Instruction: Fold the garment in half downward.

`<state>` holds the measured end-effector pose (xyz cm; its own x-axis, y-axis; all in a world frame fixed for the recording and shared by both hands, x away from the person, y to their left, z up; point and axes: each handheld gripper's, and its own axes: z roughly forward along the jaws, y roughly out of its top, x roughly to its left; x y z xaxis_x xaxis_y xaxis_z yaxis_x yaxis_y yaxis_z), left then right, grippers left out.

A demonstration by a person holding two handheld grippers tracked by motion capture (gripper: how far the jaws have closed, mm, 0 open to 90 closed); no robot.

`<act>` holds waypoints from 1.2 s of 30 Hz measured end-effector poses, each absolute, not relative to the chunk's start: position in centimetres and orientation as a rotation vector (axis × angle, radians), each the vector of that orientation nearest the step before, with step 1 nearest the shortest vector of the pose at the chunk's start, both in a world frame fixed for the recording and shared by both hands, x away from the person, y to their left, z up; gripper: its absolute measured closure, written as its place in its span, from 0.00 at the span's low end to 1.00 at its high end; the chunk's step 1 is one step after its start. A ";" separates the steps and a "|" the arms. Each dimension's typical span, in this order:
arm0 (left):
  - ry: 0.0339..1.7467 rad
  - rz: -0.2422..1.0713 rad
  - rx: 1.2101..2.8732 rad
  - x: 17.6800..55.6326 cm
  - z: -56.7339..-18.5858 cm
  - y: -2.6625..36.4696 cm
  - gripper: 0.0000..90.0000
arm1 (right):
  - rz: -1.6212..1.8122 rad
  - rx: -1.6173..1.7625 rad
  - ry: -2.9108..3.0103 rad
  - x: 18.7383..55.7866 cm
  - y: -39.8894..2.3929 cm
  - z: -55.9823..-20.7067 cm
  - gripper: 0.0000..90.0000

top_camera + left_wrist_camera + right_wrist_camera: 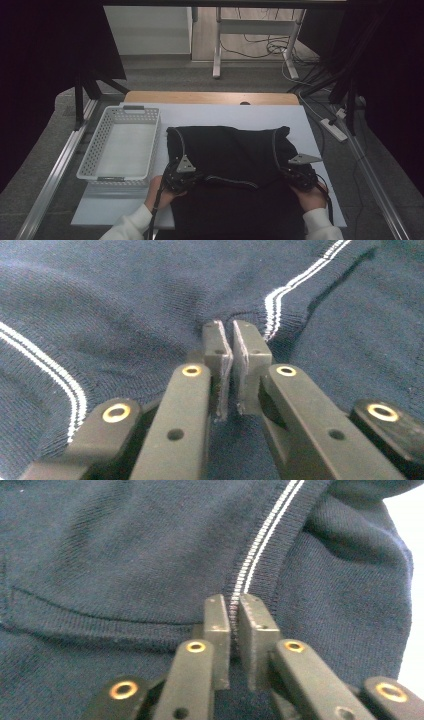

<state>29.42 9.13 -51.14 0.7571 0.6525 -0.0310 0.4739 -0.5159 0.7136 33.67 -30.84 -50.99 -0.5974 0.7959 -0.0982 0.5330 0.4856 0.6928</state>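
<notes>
One dark navy knit sweater [230,150] w/ thin white double stripes [280,292] lies folded on white table top [280,116], roughly centre, near edge hanging toward the person. White perforated basket [122,145] sits just beside it on the left, not touching. L gripper [176,176] at sweater's near-left part, R gripper [302,177] at near-right; both hands behind them. L jaws nearly together, pinching knit fabric next to a stripe. R jaws drawn in narrow, clamped on ribbed edge [250,580] right at the stripe.
</notes>
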 end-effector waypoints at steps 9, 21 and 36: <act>0.836 0.321 2.186 28.5 -50.5 9.8 0.93 | 0.924 1.065 2.279 30.5 -32.1 -49.0 0.95; 0.783 0.314 2.177 26.0 -50.0 10.0 0.94 | 0.944 1.051 2.273 26.7 -32.8 -48.2 0.95; 0.769 0.301 2.173 25.0 -50.2 10.1 0.94 | 0.957 1.069 2.289 24.8 -33.5 -48.5 0.95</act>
<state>25.03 10.11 -50.16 0.7875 0.6151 -0.0373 0.4265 -0.5005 0.7534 24.83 -33.55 -48.51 -0.6065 0.7895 -0.0939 0.4879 0.4628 0.7401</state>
